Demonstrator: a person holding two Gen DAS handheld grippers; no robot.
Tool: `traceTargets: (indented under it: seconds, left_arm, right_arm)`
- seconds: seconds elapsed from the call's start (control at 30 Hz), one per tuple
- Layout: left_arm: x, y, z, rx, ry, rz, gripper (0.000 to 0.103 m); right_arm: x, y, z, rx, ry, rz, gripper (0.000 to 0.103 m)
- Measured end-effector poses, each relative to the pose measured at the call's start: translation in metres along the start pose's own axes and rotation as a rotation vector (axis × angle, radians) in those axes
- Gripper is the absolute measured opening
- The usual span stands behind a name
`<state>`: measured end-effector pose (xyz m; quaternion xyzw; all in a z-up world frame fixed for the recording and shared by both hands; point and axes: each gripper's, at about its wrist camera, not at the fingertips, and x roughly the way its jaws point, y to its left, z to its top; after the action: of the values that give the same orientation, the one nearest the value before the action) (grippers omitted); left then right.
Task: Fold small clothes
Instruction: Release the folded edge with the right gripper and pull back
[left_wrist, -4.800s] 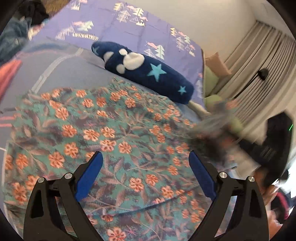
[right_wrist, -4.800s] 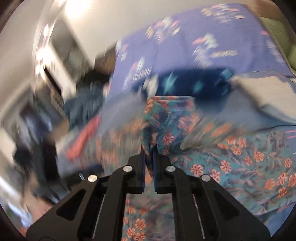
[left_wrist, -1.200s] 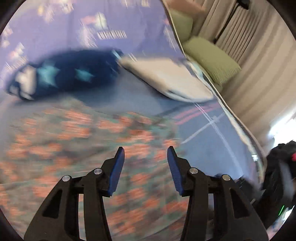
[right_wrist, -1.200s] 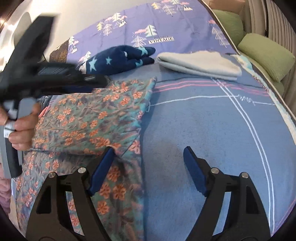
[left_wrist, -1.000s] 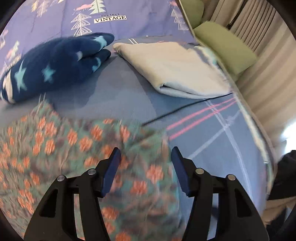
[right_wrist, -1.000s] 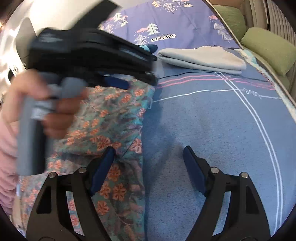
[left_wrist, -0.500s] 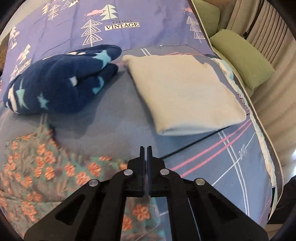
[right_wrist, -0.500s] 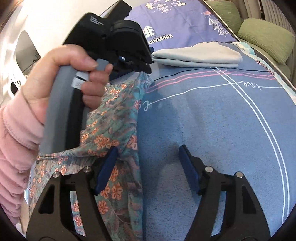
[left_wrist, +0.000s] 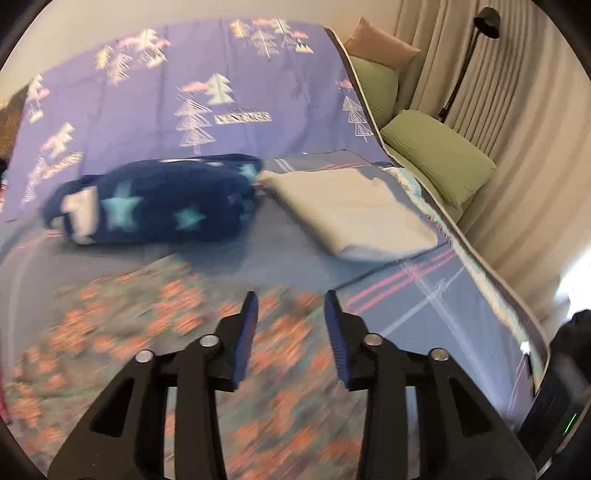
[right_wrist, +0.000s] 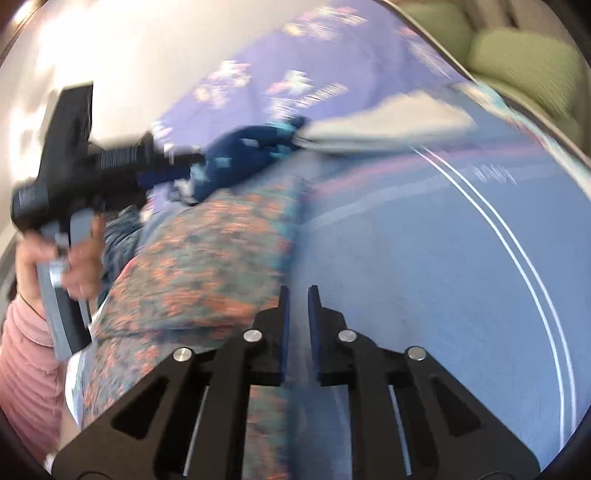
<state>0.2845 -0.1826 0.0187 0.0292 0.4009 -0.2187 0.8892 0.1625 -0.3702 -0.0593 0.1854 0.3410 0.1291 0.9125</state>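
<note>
A: Left wrist view. Left tongs (left_wrist: 290, 314) parted, just been opening, nothing between the blue pads; blurred floral garment (left_wrist: 155, 332) spread on the bed (left_wrist: 461, 314) below and beyond them.
B: Behind it?
A: Navy star-print fleece roll (left_wrist: 155, 206), then folded pale cloth (left_wrist: 351, 210) just right of it, ends nearly touching. Green cushions (left_wrist: 439, 158) and curtains (left_wrist: 517, 110) along the right edge.
B: Right wrist view?
A: Right tongs (right_wrist: 296, 306) nearly closed, just been closing; narrow gap left, plain blue bedcover seen through it. Cannot tell whether any fabric caught lower down; garment edge lying just left of the left pad.
B: Garment position there?
A: Floral garment stretched left of centre, far end reaching toward the fleece roll. Left tongs held high at far left in a hand (right_wrist: 70, 258), pink sleeve (right_wrist: 26, 362) below. Whole frame smeared.
</note>
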Motion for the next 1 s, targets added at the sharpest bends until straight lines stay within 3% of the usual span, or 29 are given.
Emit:
traceTargets:
  seconds: [0.1,0.17,0.2,0.23,0.3,0.33,0.37,0.5,0.53,0.67,0.8,0.87,1.0]
  left_arm:
    - [-0.030,0.036,-0.045,0.033,0.001,0.078,0.039]
    - [-0.041,0.063,-0.077,0.026,0.006,0.148,0.042]
    - [-0.045,0.078,-0.093,0.014,0.019,0.185,0.048]
    - [-0.047,0.093,-0.106,-0.001,0.032,0.215,0.050]
    - [-0.044,0.126,-0.138,-0.026,0.071,0.332,0.051]
    - [-0.040,0.143,-0.155,-0.050,0.100,0.389,0.064]
    - [-0.047,0.154,-0.162,-0.089,0.073,0.378,0.070]
    - [-0.084,0.166,-0.163,-0.241,0.006,0.277,0.069]
    - [-0.095,0.160,-0.165,-0.224,-0.027,0.266,0.069]
    - [-0.123,0.146,-0.183,-0.130,-0.068,0.317,0.069]
    - [-0.159,0.156,-0.219,-0.133,-0.076,0.337,0.073]
    - [-0.179,0.166,-0.241,-0.164,-0.070,0.322,0.078]
    - [-0.206,0.174,-0.284,-0.200,-0.049,0.254,0.079]
  right_arm:
    - [0.017,0.033,0.004,-0.092,0.076,0.085,0.012]
    - [0.037,0.035,0.002,-0.111,0.121,0.015,0.012]
    - [0.047,0.033,-0.001,-0.118,0.148,-0.056,0.012]
    - [0.061,0.024,-0.007,-0.114,0.195,-0.158,0.004]
    - [0.061,0.002,-0.006,0.002,0.208,-0.087,0.000]
    - [0.059,-0.003,-0.005,0.040,0.212,-0.080,0.000]
    - [0.057,-0.006,-0.007,0.062,0.210,-0.079,0.000]
    - [0.048,0.008,-0.014,-0.005,0.159,-0.121,0.000]
    - [0.041,0.010,-0.017,0.002,0.150,-0.125,0.000]
    - [0.010,0.008,-0.032,0.048,0.125,-0.157,0.023]
    - [-0.023,-0.009,-0.049,0.098,0.128,-0.141,0.028]
    - [-0.040,-0.013,-0.059,0.106,0.133,-0.132,0.031]
    - [-0.068,-0.010,-0.081,0.080,0.158,-0.143,0.035]
